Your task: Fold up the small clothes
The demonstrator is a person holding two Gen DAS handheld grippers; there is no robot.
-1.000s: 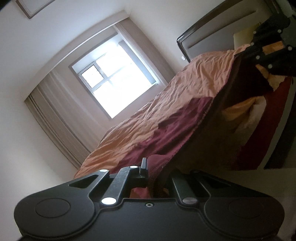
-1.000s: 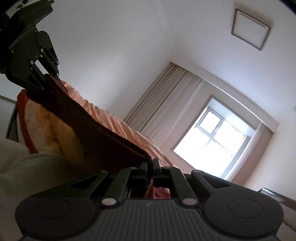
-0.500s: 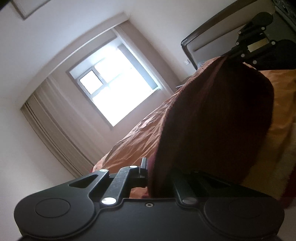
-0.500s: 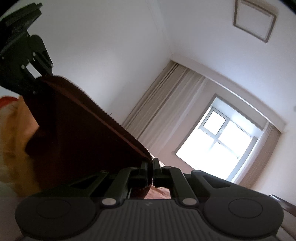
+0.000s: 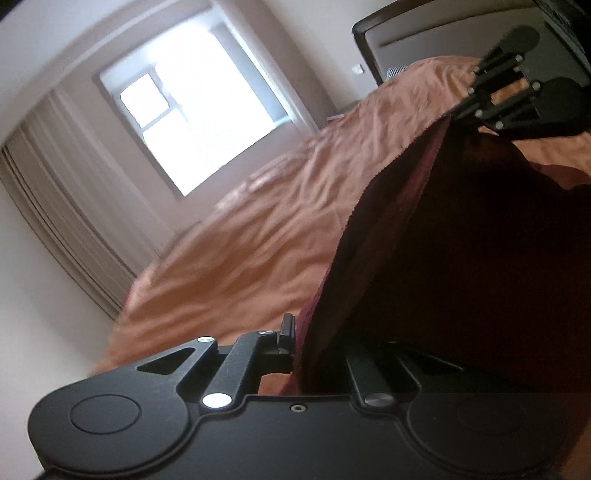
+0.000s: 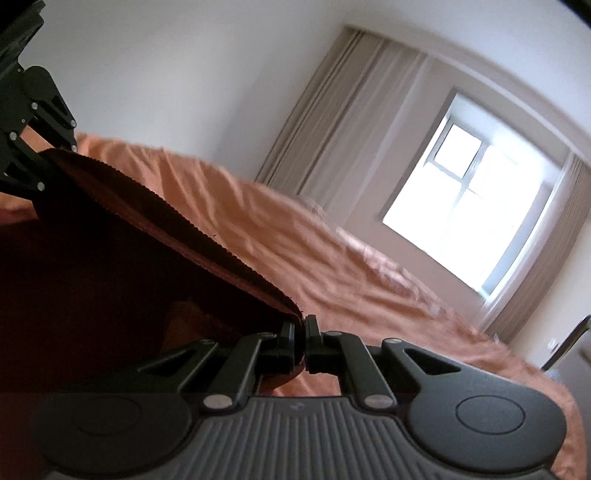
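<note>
A wide bed (image 5: 258, 236) under a rumpled orange cover fills the middle of both views, running back toward a bright window (image 6: 476, 218) flanked by beige curtains (image 6: 343, 118); a dark headboard (image 5: 436, 33) stands at its far end in the left wrist view. Above the bed hangs the dark maroon garment (image 6: 110, 266), stretched by its ribbed edge between the two tools, so that its shadowed body droops below that edge and hides part of the cover. The left tongs (image 5: 299, 343) are clenched on one end of the edge: cloth rises straight out of them and covers the inner finger. The right tongs (image 6: 300, 345) are clenched on the other end, their fingers (image 6: 287, 343) pressed together with a sliver of fabric showing between them. Each tool also appears in the other's view: the right tongs at the upper right corner of the left wrist view, the left tongs at the upper left of the right wrist view, both pinching the same taut edge. Both pictures are slightly blurred.
</note>
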